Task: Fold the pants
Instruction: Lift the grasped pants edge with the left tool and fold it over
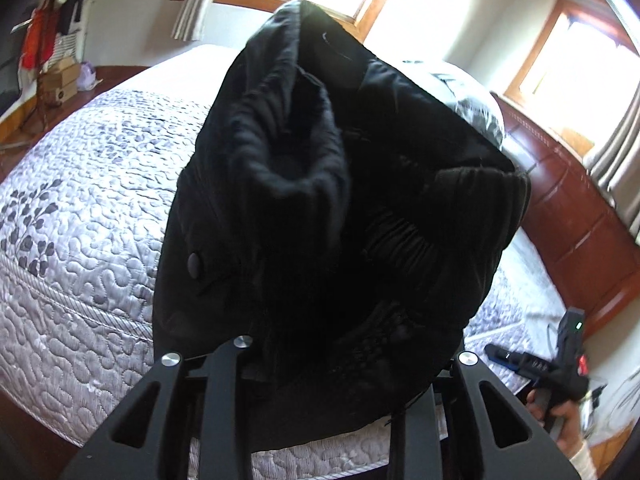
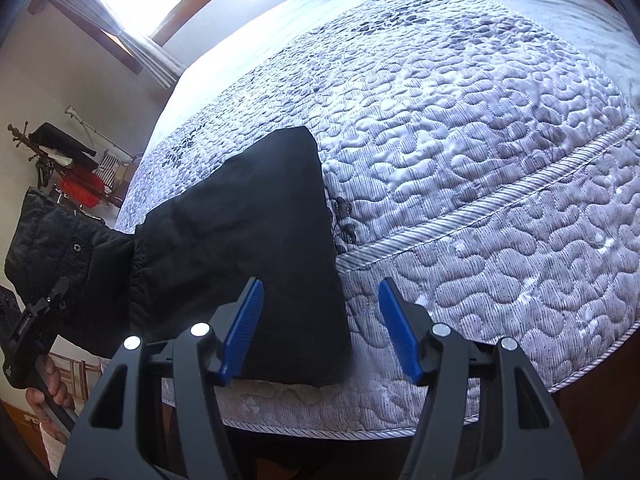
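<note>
Black pants [image 2: 256,248] lifted at waistband, clamped in left hand-held gripper [image 2: 48,300]; legs on quilted bed [image 2: 480,160]; right hand-held gripper [image 2: 320,320] gapes empty.

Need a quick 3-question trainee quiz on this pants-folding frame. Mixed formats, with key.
1. True or false: the right gripper is clamped on the black pants.
2. The leg end of the pants rests on: A) a wooden floor B) a quilted bedspread C) a chair.
3. Which end of the pants is raised off the bedspread, at the left gripper?
Key: 1 false, its blue pads stand apart, pressing nothing; 2 B; 3 the waist end.
</note>
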The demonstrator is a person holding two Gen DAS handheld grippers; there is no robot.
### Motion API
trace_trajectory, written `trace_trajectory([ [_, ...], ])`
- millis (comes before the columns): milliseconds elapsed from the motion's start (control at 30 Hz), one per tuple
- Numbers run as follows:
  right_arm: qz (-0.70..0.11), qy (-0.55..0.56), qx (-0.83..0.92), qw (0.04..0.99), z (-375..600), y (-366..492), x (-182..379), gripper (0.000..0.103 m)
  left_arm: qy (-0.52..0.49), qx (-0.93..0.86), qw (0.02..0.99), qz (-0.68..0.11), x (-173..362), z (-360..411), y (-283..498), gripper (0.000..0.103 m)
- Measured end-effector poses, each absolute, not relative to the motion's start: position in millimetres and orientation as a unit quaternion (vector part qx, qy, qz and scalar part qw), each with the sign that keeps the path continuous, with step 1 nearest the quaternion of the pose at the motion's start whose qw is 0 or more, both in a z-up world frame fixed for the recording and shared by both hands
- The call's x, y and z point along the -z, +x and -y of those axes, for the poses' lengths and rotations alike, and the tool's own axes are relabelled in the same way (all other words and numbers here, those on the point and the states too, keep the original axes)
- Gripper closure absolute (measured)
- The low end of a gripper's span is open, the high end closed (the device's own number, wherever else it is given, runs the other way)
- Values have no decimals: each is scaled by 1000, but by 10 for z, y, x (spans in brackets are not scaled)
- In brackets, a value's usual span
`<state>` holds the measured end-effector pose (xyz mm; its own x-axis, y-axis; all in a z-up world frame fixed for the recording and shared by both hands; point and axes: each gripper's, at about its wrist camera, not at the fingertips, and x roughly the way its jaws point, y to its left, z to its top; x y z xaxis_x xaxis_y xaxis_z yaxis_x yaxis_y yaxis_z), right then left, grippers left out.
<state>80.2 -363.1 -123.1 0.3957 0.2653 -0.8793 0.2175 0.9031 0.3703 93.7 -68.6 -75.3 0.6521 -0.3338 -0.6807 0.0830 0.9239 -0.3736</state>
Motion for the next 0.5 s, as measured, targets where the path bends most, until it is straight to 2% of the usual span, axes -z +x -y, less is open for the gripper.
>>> trace_trajectory([
  [200,-549,221,-16,806,3630,791,1225,42,-113,121,894,-416,852,943,972,73],
  [500,-545,225,-15,808,3654,779,1199,42,-42,137,884,-446,1060,1352,976,63],
])
